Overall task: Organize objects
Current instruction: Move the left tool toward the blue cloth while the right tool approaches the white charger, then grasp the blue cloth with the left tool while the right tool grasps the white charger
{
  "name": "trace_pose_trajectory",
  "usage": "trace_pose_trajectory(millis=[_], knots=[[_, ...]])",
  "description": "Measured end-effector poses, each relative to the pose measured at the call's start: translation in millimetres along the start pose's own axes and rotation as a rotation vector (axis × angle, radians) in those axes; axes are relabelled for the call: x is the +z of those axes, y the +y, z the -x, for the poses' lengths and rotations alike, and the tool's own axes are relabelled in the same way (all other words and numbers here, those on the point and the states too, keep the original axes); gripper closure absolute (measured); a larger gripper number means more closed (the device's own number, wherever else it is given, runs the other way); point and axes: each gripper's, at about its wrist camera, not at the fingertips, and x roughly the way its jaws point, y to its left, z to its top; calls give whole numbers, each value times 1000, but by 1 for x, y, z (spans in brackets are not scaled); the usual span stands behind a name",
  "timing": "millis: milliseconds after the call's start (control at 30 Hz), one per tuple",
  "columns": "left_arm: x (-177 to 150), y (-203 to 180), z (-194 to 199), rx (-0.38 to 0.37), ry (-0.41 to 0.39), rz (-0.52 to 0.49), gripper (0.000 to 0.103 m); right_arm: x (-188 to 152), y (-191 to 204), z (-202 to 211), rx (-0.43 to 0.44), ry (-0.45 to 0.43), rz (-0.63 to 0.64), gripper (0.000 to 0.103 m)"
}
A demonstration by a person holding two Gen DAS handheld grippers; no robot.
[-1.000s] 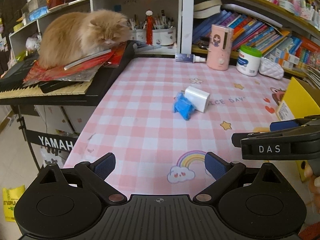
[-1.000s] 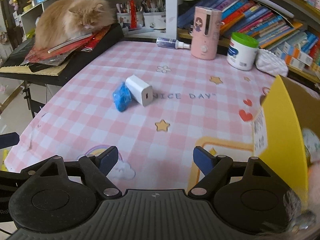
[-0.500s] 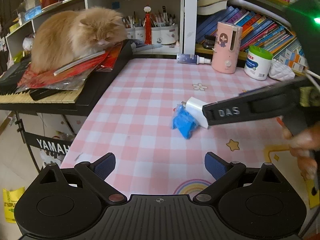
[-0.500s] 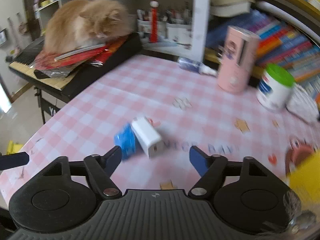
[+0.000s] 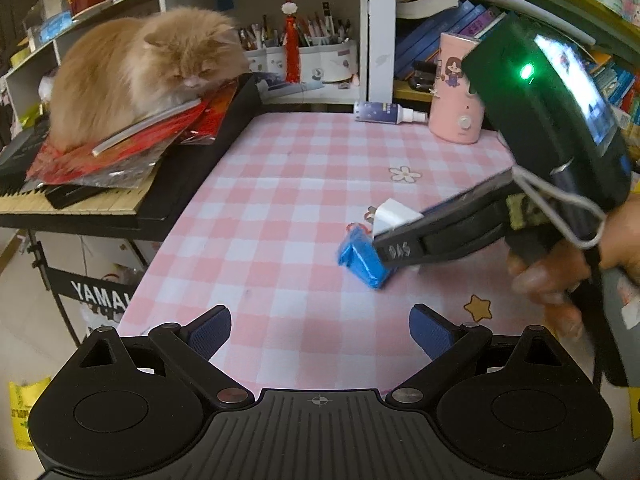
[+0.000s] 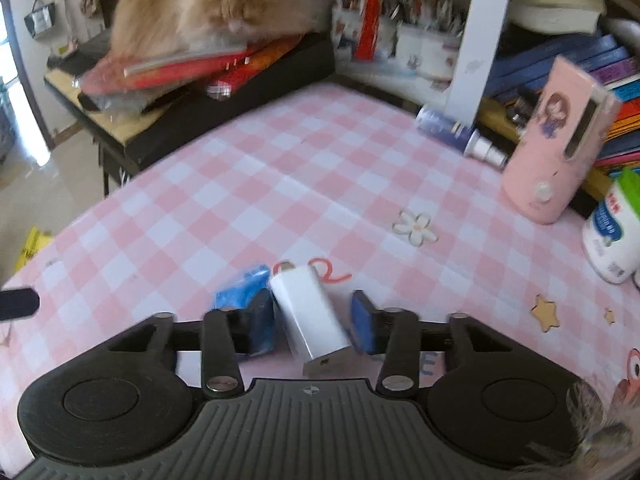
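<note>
**Right gripper closing in on the white charger**

The right gripper (image 6: 314, 322) is straddling the charger (image 6: 310, 316), its jaws having just been closing with the white block between them. The left pad looks to be against the charger's side while the right pad (image 6: 362, 326) is showing a thin gap, so I am reading this as not yet clamped, though blur makes that call uncertain. It is coming in steeply from above, probably so the fingers can drop on either long side of the block and avoid the blue packet (image 6: 242, 294), which is lying against the charger on its left. That closeness is the risk: the left finger is wedging between the two and may drag the packet along.

The left gripper (image 5: 320, 334) is hanging released and empty over the near edge of the table (image 5: 280, 184), likely waiting clear of the other hand's work. In its view the person's hand (image 5: 560, 272) is squeezing the right tool's handle.

Farther out, a pink device (image 6: 556, 148), a spray bottle (image 6: 456, 130) and a white jar (image 6: 612, 232) are standing along the back by the shelves, and a cat (image 5: 140, 68) is lying on papers atop a keyboard (image 5: 80, 200), well apart from the work
</note>
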Motion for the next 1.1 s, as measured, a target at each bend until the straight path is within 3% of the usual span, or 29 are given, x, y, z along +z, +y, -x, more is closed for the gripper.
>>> trace_pose_trajectory(millis=[100,467,733,833,867,1100], knots=[[3,-5,-6,-9,-5,-22,6,-5,-9,-12,29,41,-40,79],[18,-25,-43,-38,-14,-67,7,-15,-39,28,0,-25,-216,79],[33,-24,-77,-32,19,29,31,-22,-50,56,-55,-54,-269,79],[32,-24,-86,-36,45,50,56,-25,-52,60,-64,-56,-286,79],[31,-24,-85,-39,39,44,60,-25,-53,60,-65,-55,-291,79],[27,-16,-73,-71,28,69,67,-29,-51,65,-69,-56,-307,79]])
